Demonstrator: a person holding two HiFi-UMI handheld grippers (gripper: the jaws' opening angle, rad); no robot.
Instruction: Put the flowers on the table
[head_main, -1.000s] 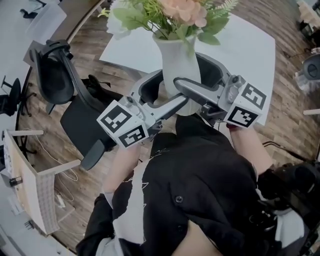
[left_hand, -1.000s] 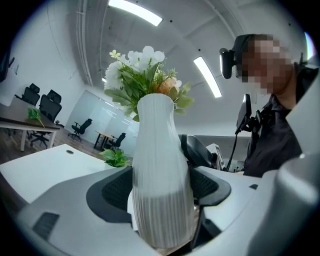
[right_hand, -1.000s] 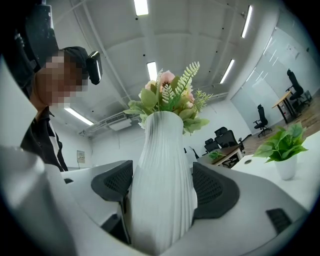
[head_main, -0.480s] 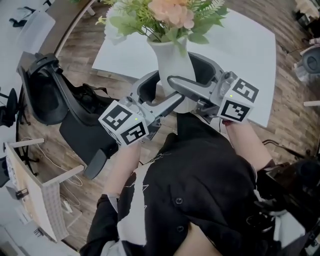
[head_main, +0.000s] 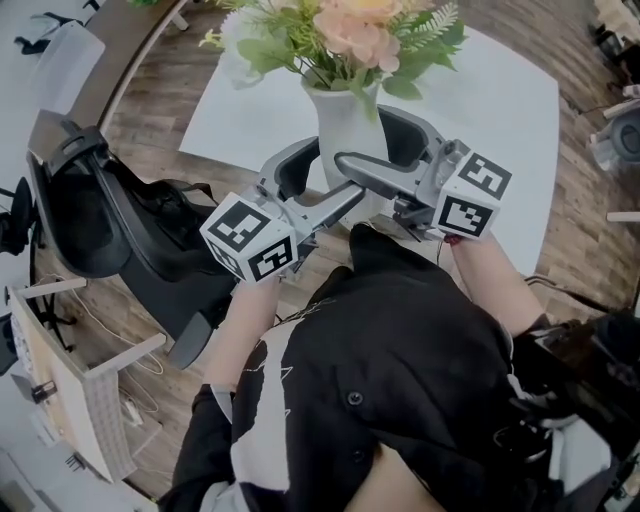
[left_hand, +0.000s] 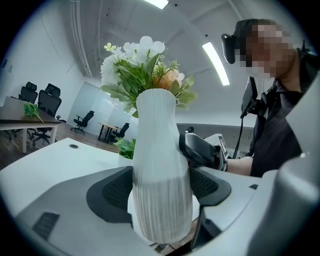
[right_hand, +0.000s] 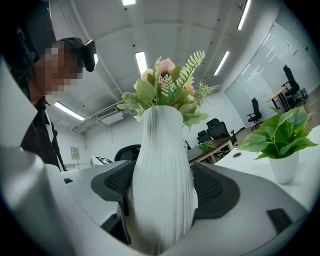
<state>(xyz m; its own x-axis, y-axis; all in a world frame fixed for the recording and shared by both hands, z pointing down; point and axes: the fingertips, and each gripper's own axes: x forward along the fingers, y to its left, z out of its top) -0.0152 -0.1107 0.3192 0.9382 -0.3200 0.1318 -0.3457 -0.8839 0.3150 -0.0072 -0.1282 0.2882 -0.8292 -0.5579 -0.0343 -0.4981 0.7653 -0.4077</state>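
Head view: clasps a tall ribbed white vase (head_main: 350, 125) of pink and white flowers (head_main: 345, 30) between left gripper (head_main: 335, 178) and right gripper (head_main: 362, 138), upright at the near edge of the white table (head_main: 500, 110). Left gripper view: presses both dark mesh pads (left_hand: 112, 192) against the vase's belly. Right gripper view: pinches that belly the same way.

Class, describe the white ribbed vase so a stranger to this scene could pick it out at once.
Find the large white table; by its near edge, the left gripper and right gripper both clamp a tall white ribbed vase. It holds pink and white flowers with green leaves, unlike the small leafy plant in a plain white pot.
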